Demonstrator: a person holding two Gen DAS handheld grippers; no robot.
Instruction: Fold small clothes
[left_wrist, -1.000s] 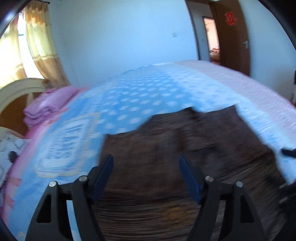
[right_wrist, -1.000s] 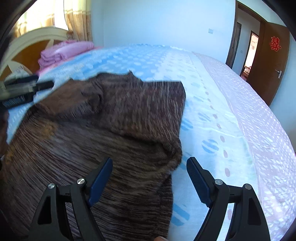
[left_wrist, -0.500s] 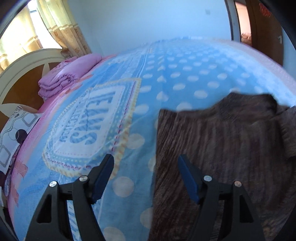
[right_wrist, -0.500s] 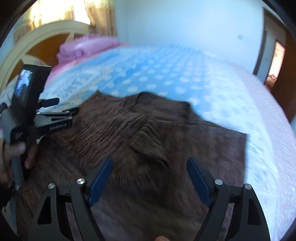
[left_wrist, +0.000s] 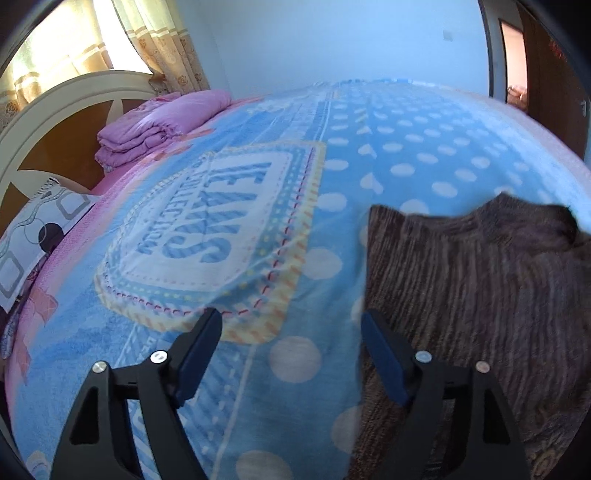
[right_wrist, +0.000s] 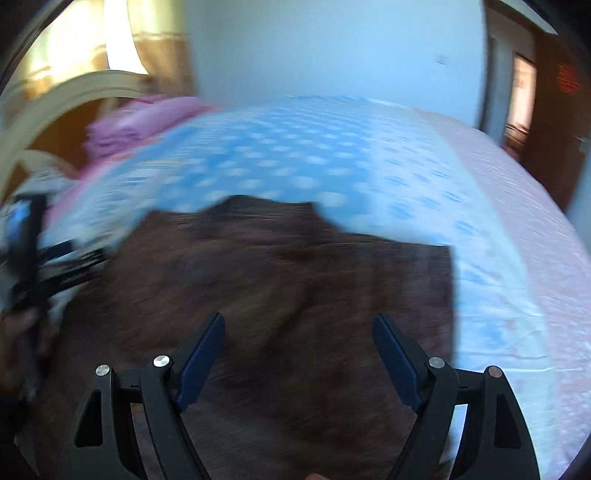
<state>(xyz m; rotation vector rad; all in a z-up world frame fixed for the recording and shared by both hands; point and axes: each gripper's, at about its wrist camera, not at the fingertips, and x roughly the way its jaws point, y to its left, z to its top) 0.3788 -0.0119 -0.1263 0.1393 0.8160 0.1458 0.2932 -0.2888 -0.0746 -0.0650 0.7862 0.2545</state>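
Observation:
A brown knitted sweater (left_wrist: 480, 295) lies spread flat on the blue dotted bedspread (left_wrist: 258, 229). My left gripper (left_wrist: 291, 336) hangs over the sweater's left edge; its jaws are opening and only blanket shows between them, the right finger over the knit. In the blurred right wrist view the sweater (right_wrist: 295, 295) fills the lower middle. My right gripper (right_wrist: 299, 339) hovers above its middle; its jaws are closing with nothing pinched between them. The left gripper (right_wrist: 55, 266) appears there at the sweater's left side, held by a hand.
A folded pink quilt (left_wrist: 159, 125) lies by the cream and wood headboard (left_wrist: 55, 122) at the far left, with a patterned pillow (left_wrist: 33, 236) below it. A brown door (right_wrist: 554, 110) stands at the far right. A pink sheet (right_wrist: 535, 221) covers the bed's right side.
My left gripper has slid left off the sweater's middle to its left edge. My right gripper has swung left from the sweater's right edge to over its middle.

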